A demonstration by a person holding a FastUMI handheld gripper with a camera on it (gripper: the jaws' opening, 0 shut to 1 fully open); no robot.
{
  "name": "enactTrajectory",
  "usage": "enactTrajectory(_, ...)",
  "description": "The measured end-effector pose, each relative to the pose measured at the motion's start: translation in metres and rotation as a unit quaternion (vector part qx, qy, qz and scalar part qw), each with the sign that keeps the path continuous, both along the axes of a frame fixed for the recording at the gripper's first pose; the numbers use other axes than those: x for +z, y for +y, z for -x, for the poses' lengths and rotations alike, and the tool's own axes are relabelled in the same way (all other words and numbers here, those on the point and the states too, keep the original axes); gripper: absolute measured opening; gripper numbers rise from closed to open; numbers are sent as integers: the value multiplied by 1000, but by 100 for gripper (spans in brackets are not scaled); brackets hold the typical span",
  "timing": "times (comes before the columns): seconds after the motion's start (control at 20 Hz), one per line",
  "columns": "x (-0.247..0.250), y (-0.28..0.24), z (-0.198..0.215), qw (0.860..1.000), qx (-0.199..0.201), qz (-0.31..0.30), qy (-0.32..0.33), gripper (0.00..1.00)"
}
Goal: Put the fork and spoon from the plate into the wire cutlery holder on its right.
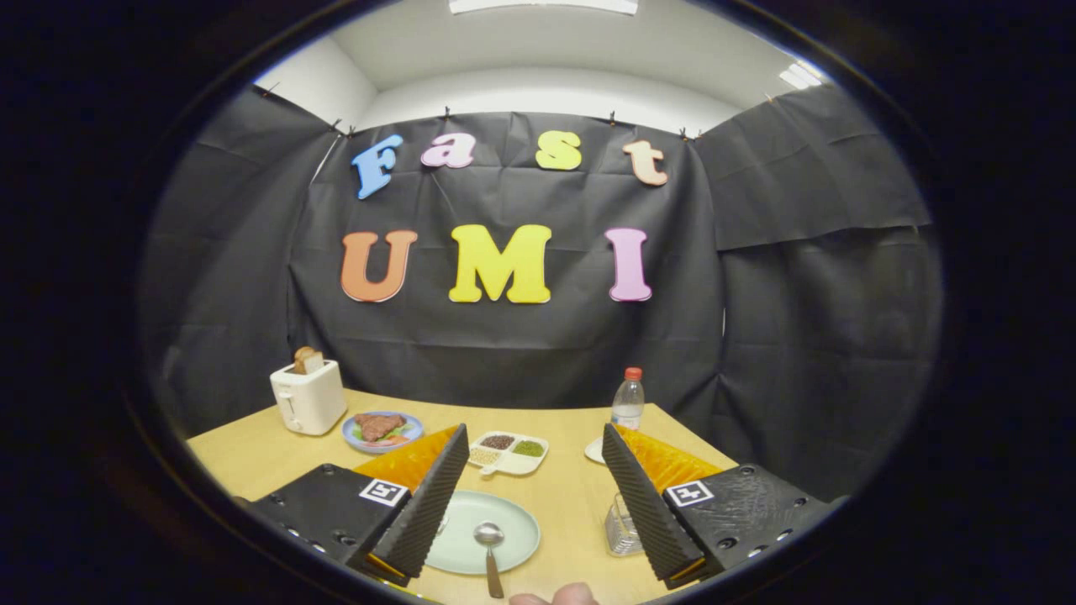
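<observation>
at the near edge of the worktop (572, 504), at six o'clock from the tool (534, 496), fingertips of a person's hand (559, 596) are being seen. the tool is being held spread wide, nothing being gripped between its fingers.

between the fingers, the pale green plate (483, 546) is lying flat, and the spoon (490, 550) is resting on it with its bowl toward twelve o'clock and its handle running back over the rim toward six o'clock. at about nine o'clock from the spoon bowl a metallic glint is being caught beside the left finger; it may be the fork, but most of it is being hidden and this cannot be told for sure. at three o'clock from the plate, partly behind the right finger, the wire cutlery holder (622, 528) is standing upright.

the spoon is judged to be light, stiff and slippery, smooth metal lying low on a hard plate. it is best being taken across the handle, near the part overhanging the rim, where the fingers can be closed beneath it; a tilt is likely if it is pinched too near the bowl.

farther off, toward twelve o'clock, a divided dish (508, 452) is sitting; at eleven o'clock a blue plate of food (382, 430) and a toaster (308, 397); at one o'clock a water bottle (628, 399).
</observation>
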State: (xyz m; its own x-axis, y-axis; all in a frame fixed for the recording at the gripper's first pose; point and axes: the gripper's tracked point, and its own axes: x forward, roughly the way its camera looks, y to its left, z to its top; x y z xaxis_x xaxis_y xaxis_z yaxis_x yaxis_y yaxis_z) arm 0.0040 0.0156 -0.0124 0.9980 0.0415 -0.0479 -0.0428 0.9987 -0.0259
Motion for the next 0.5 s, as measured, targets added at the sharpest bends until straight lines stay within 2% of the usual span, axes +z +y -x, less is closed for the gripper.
enactTrajectory(0.3, -50, 13, -2, 993, 26, 26, 108, 96)
enactTrajectory(0.5, -80, 29, 4, 979, 46, 31, 197, 96)
